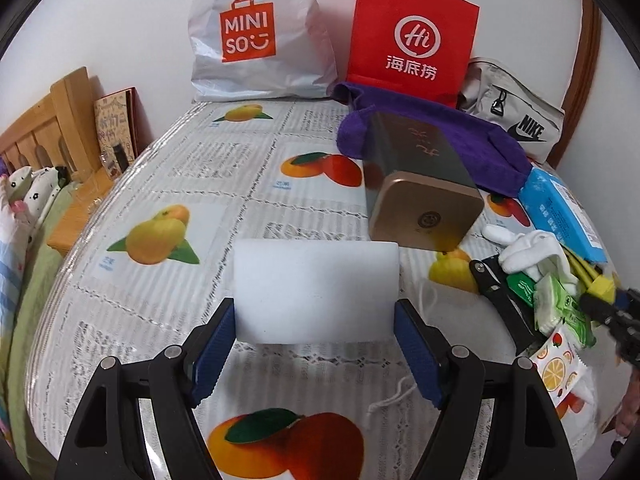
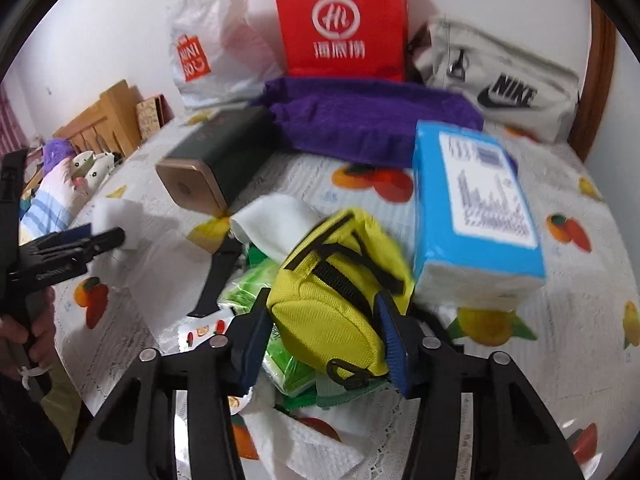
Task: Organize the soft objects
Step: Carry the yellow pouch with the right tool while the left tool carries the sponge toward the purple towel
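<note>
Bright even indoor light, soft shadows, left view sharp, right view motion-blurred, fisheye-bent dark edges

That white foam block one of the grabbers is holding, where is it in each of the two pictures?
Left wrist view: white foam block sits low in the centre, clamped by the left gripper.
Right wrist view: it is at the far left edge, half hidden behind the same gripper.
Shared landmark: the red paper bag against the back wall.

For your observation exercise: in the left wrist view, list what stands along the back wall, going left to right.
Wooden headboard → white Miniso bag → red paper bag → grey Nike bag.
</note>
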